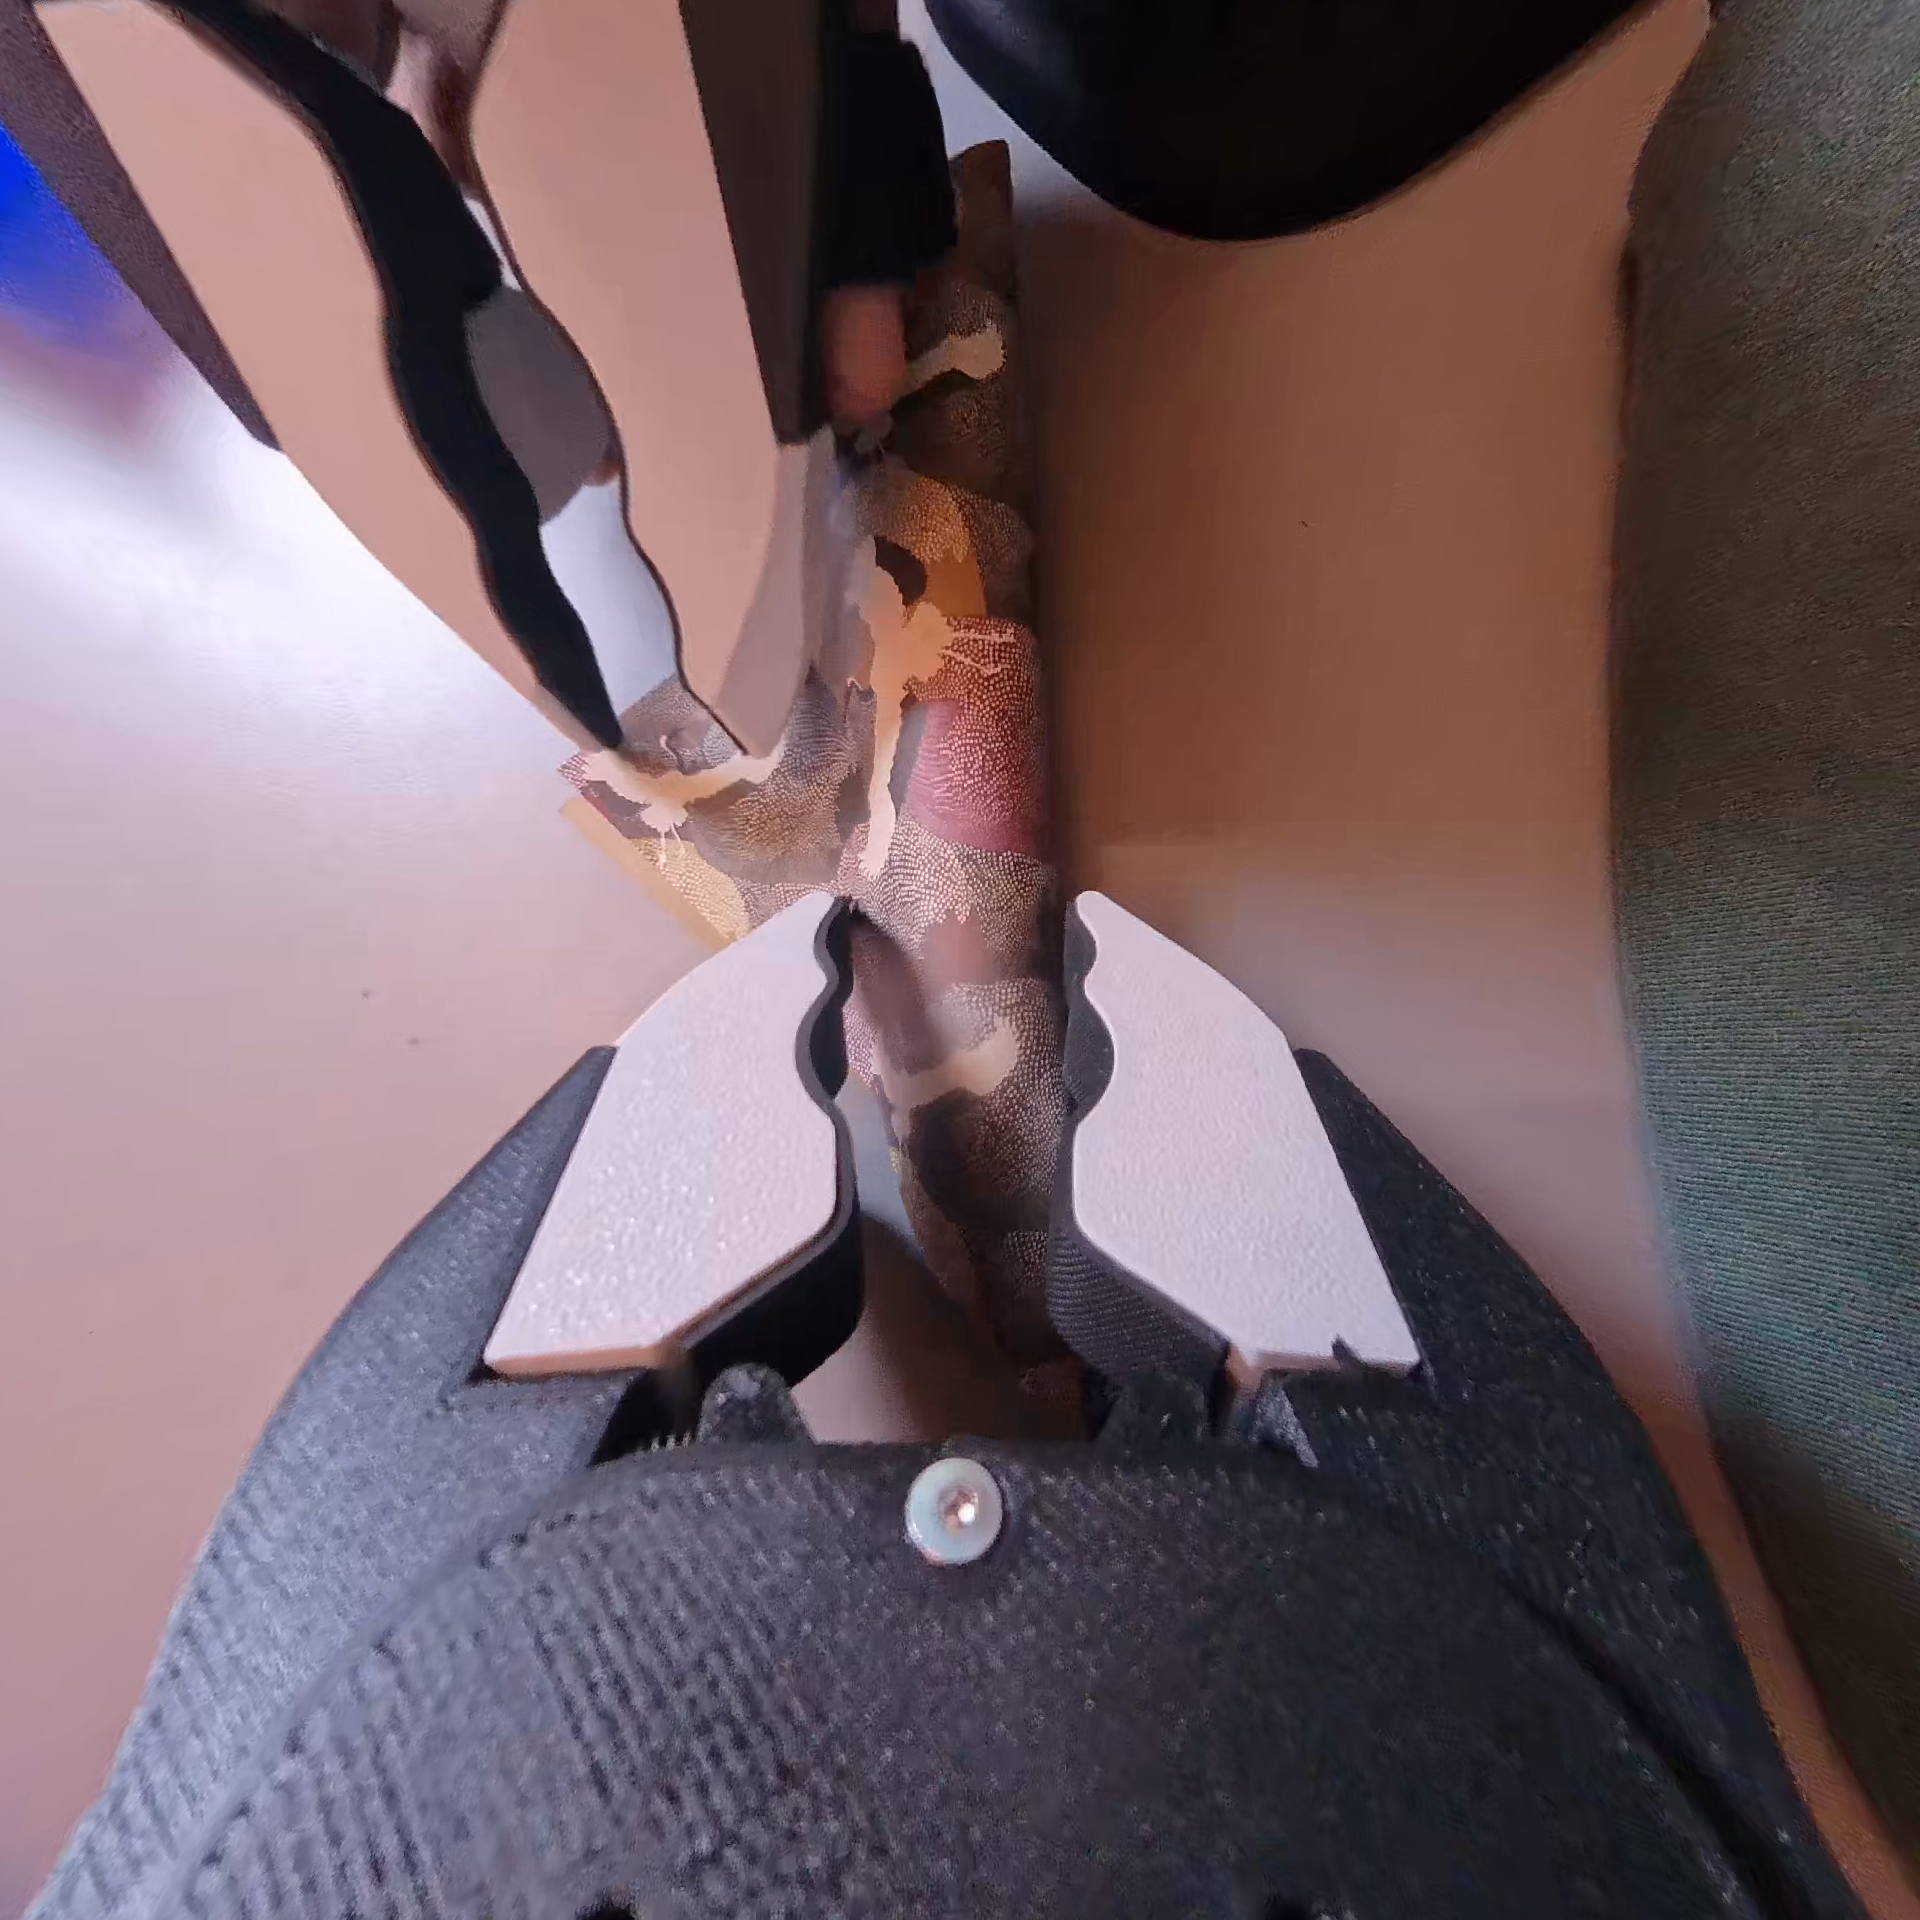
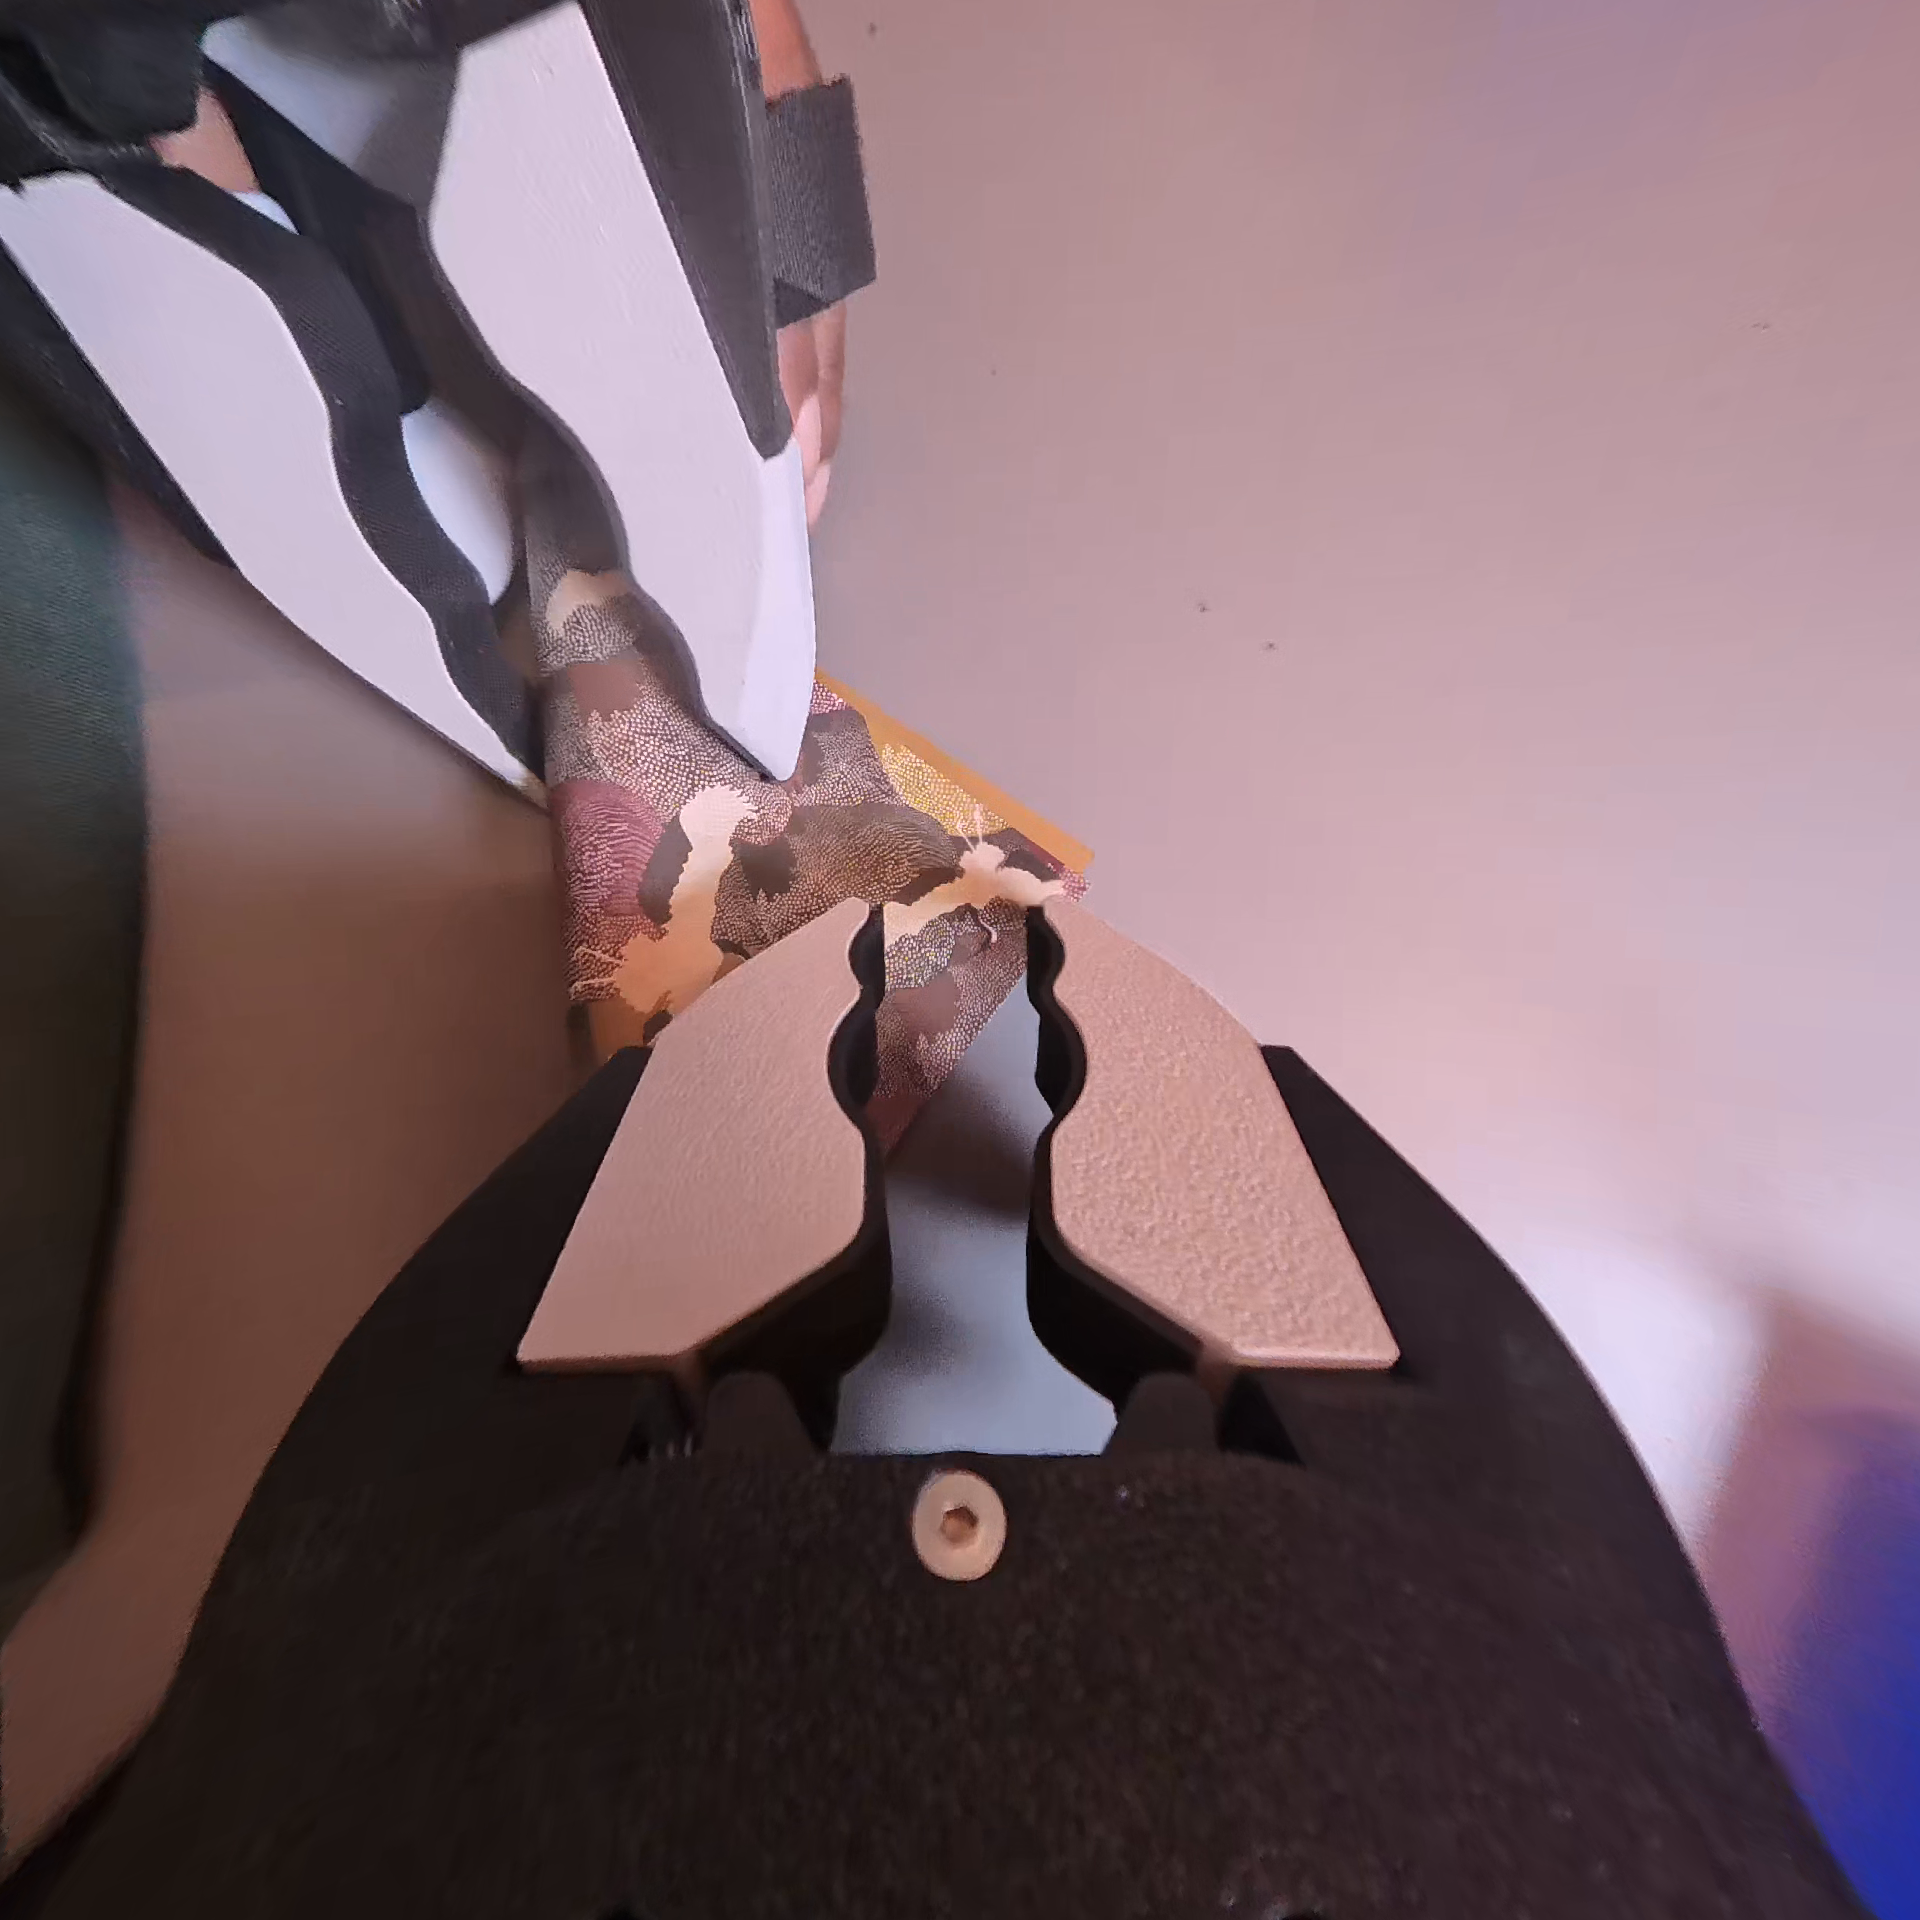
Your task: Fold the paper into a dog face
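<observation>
- The pale table (image 1: 260, 831) lies bare and wide on my left gripper's (image 1: 951, 914) outer side; on the other side its edge runs close, with dark green fabric (image 1: 1787, 831) beyond.
- In the right wrist view, open tabletop spreads off to the right of my right gripper (image 2: 951, 914).
- The paper (image 1: 935, 790) lies flat on the table between my two grippers, near that edge.
- My left fingers stand a moderate gap apart over one end of the paper, gripping nothing.
- My right fingers stand slightly apart over the opposite corner, clamping nothing.
- The paper is folded, printed in dotted brown, maroon and cream patches, with a mustard-yellow underside peeking out.
</observation>
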{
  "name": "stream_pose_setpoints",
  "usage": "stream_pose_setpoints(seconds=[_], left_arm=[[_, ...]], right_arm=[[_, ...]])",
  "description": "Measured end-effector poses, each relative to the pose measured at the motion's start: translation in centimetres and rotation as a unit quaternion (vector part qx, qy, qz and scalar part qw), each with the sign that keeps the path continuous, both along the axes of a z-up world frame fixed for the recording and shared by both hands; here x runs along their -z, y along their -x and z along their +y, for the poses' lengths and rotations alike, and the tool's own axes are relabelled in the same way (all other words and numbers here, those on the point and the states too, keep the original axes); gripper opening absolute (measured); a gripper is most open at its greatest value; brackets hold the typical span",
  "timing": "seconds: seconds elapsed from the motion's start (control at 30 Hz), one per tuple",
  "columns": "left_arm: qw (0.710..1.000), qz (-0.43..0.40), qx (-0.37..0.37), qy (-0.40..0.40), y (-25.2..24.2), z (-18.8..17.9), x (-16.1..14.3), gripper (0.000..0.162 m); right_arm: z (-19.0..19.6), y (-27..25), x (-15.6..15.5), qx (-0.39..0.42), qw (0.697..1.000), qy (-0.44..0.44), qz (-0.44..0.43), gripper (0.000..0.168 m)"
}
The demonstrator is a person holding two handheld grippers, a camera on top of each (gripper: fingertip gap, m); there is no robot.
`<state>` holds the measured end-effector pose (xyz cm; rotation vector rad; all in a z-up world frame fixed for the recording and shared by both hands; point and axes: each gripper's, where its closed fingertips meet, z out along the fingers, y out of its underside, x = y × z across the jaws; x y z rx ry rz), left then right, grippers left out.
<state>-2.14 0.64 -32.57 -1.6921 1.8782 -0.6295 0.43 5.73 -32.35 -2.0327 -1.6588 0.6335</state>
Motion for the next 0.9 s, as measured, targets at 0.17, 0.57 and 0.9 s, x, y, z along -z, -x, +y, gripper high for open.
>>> stream_pose_setpoints(seconds=[0.17,0.57,0.9], left_arm=[[1.0,0.003,-0.005,-0.019,0.1,0.4,-0.1,0.035],[1.0,0.003,-0.011,-0.022,0.3,0.5,-0.1,0.04],[1.0,0.001,-0.019,-0.007,0.5,0.7,-0.1,0.048]], right_arm=[[0.2,0.3,0.4,-0.001,1.0,-0.009,0.0,0.028],[1.1,0.5,0.5,0.009,0.999,-0.036,0.003,0.032],[1.7,0.8,0.5,0.007,0.999,-0.033,0.019,0.035]])
